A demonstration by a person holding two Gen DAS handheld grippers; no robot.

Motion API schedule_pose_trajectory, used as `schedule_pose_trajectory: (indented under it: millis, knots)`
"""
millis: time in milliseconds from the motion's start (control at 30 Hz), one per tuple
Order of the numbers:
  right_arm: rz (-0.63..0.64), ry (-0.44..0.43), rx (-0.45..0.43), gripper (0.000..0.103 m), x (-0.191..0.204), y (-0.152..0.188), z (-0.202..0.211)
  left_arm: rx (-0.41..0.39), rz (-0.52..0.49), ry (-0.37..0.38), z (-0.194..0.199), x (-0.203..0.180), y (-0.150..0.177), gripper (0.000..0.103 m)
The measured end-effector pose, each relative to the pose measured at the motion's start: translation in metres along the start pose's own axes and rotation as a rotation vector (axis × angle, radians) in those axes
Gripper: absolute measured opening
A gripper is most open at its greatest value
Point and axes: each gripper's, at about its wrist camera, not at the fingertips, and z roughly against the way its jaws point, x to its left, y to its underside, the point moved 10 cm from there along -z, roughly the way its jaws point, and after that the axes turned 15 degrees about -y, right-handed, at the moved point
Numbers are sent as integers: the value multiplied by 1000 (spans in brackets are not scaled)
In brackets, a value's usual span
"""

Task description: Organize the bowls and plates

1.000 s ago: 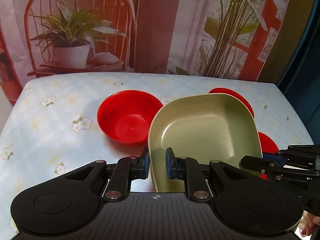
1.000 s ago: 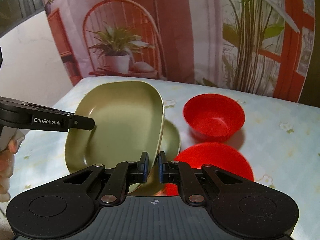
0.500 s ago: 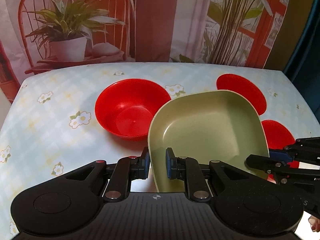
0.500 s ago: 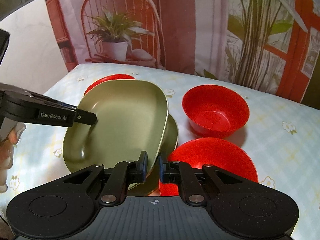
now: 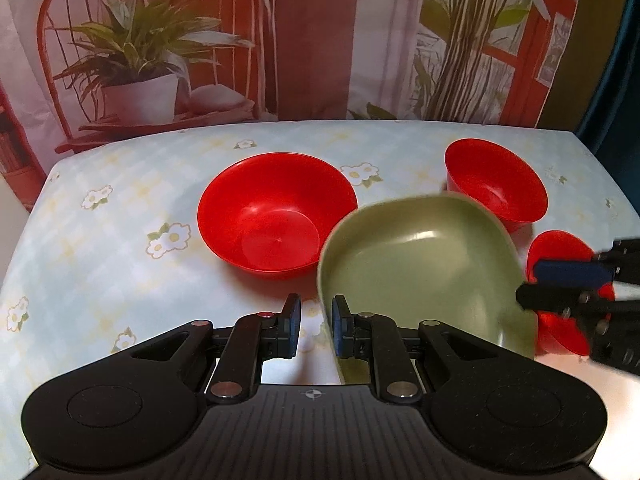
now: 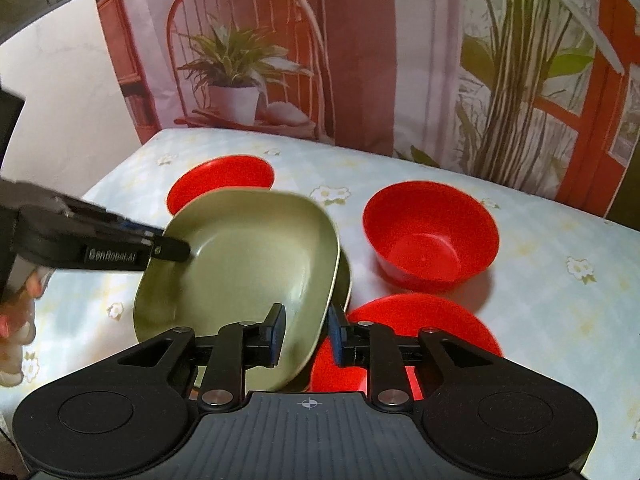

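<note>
A green square plate (image 5: 424, 264) lies on top of a second green plate (image 6: 345, 280) on the flowered table. My left gripper (image 5: 316, 324) is open, its fingers either side of the plate's near rim. My right gripper (image 6: 306, 330) is open too, astride the opposite rim; it also shows in the left wrist view (image 5: 568, 280). Three red bowls stand around: a large one (image 5: 276, 216), one at the back right (image 5: 496, 184), and one (image 6: 404, 344) under my right gripper.
The table (image 5: 100, 248) has a light blue flowered cloth. A printed backdrop with a potted plant hangs behind it. The table's right edge (image 5: 612, 184) is close to the far bowl.
Both grippers have opened and let go of the green plate's rim. The plate has dropped flat onto the lower green plate.
</note>
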Motion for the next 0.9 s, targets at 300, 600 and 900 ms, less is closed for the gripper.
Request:
schedule_pose_trajectory:
  millis: [300,600,900]
  knots:
    - [-20,16,-22,19,-16,-23,-5,-4,1,-23,-5,-3,-2,18]
    - [-3,76,13,20,-23,-24,-27,-11,63,47,2,11,-6,18]
    - [-15,77,25,17,-23,-20,-32,5,62,70,-3,7,-5,18]
